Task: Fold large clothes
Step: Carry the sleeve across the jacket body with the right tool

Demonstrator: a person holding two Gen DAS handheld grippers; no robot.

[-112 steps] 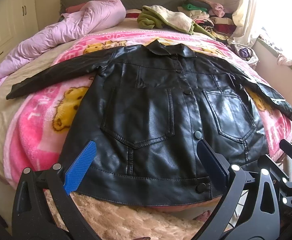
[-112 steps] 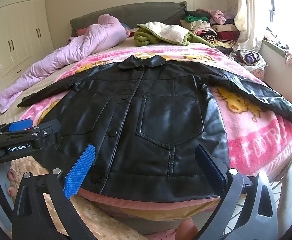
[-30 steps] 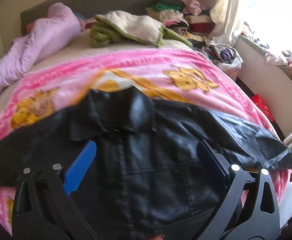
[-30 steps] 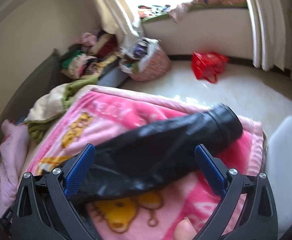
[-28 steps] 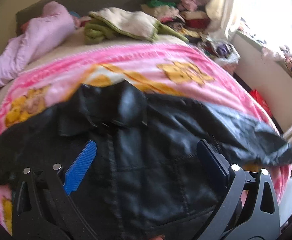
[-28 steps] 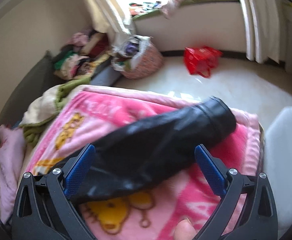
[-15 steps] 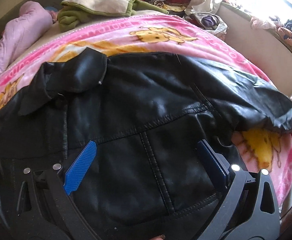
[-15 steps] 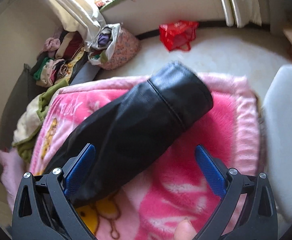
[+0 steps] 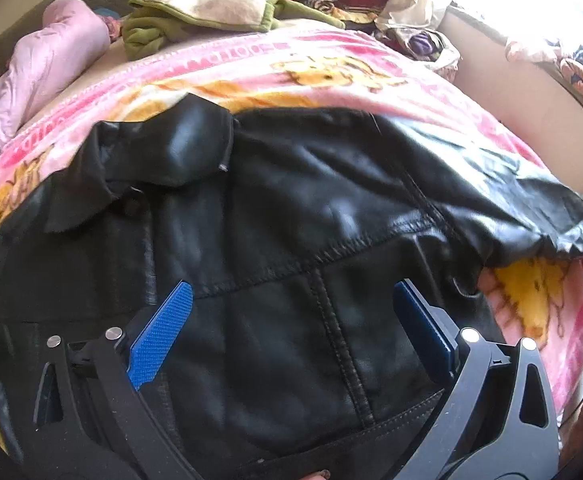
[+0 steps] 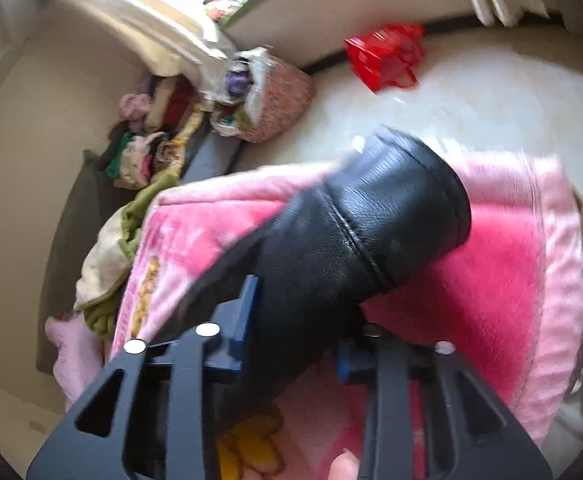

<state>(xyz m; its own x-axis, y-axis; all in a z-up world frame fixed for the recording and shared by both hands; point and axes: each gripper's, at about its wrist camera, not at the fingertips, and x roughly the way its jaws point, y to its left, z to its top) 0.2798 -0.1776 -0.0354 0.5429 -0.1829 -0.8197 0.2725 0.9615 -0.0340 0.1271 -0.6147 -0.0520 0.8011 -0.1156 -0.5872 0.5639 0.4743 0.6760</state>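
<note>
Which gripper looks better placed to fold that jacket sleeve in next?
The right gripper: its jaws are already closed on the black sleeve. The left gripper is open over the jacket body, holding nothing.

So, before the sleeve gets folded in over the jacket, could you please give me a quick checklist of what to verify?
1. Right gripper closed on the sleeve: ok, the fingers pinch it near the cuff.
2. Left gripper free: ok, its fingers are spread wide over the black leather jacket, holding nothing.
3. Jacket body flat on the pink blanket: ok, front side up, collar spread.
4. Landing area on the chest clear: ok, only the left gripper is above it.
5. Other sleeve laid out: cannot tell, it runs out of view.
6. Grip depth on the sleeve: cannot tell, the leather hides the fingertips.
</note>
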